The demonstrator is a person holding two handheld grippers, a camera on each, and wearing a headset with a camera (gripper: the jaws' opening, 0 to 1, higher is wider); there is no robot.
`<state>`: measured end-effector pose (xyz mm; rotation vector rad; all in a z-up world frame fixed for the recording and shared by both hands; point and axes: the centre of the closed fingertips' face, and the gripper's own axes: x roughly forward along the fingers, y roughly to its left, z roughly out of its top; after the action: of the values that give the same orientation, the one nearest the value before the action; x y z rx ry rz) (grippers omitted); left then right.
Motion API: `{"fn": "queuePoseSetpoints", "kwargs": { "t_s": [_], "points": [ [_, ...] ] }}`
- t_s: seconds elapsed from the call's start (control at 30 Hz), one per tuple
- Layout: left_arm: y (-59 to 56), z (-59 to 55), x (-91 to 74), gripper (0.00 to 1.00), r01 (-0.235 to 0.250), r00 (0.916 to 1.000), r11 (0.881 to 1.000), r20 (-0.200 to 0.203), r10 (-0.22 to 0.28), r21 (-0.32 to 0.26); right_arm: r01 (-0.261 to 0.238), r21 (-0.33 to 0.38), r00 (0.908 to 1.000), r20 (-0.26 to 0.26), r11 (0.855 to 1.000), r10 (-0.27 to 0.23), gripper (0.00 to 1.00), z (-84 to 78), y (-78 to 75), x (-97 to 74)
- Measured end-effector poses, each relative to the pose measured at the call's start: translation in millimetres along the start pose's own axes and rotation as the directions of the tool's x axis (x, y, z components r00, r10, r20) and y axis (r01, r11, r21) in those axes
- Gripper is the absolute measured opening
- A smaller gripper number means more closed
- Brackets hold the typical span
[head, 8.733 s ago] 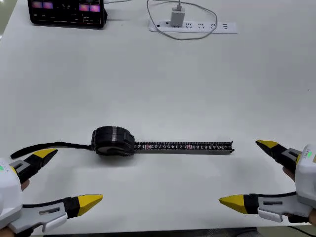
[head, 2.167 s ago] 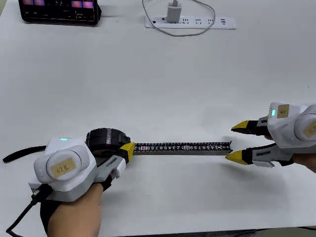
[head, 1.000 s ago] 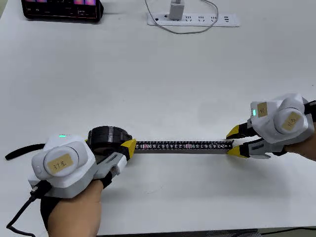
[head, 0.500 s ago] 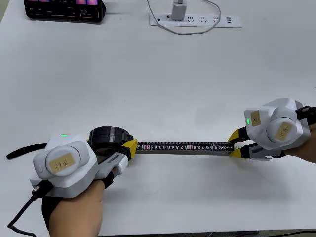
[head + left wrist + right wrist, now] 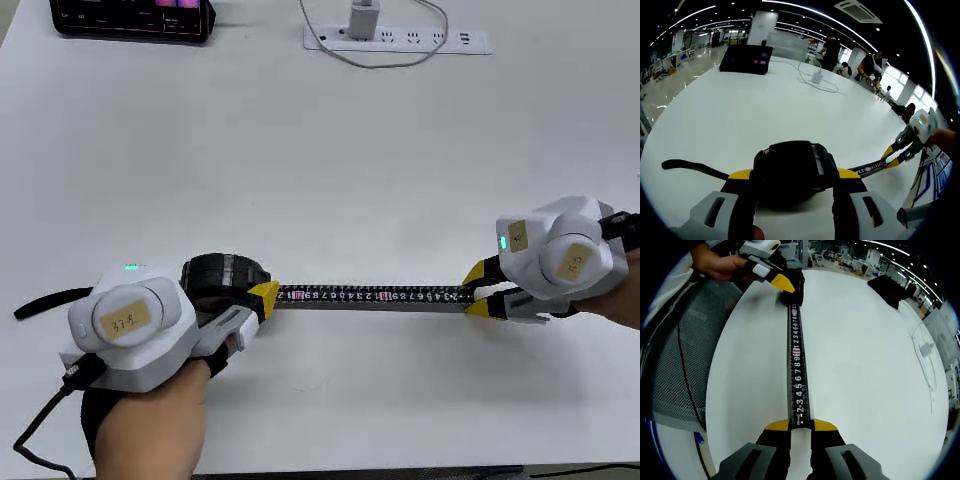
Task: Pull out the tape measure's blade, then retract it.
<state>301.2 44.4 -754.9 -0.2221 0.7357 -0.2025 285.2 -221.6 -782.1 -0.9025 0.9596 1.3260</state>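
With the left gripper [image 5: 794,175] clamping the tape measure's case [image 5: 224,279] and the right gripper [image 5: 475,291] pinching the blade tip [image 5: 799,410], a straight, level pull should avoid kinking.

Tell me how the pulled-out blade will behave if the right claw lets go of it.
The blade lies straight along the table, so it is probably springy-stiff, not floppy. Pinched at its tip by the right claw, the thin strip may slip. With the left claw clamping the case, it would likely snap back if unlocked.
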Motion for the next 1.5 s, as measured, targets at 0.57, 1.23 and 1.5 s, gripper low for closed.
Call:
{"fn": "queuePoseSetpoints", "kwargs": {
  "t_s": [0.57,1.23,1.5],
  "points": [
    [0.7,-0.4,-1.0,0.57,0.013,0.9998,1.000,-0.017,-0.013,0.003,-0.006,0.008,1.0000,0.004,1.000,0.006,0.11,2.2,2.1,-1.5],
    [0.5,-0.8,-0.3,0.57,0.029,0.9995,1.000,-0.012,-0.029,-0.003,-0.032,0.029,0.9978,0.059,0.999,0.031,0.11,25.3,4.0,-1.6],
    [0.5,-1.0,-0.7,0.57,0.033,0.9994,0.999,-0.012,-0.033,-0.007,-0.044,0.033,0.9961,0.077,0.998,0.042,0.11,35.1,2.6,1.0]
  ]
}}
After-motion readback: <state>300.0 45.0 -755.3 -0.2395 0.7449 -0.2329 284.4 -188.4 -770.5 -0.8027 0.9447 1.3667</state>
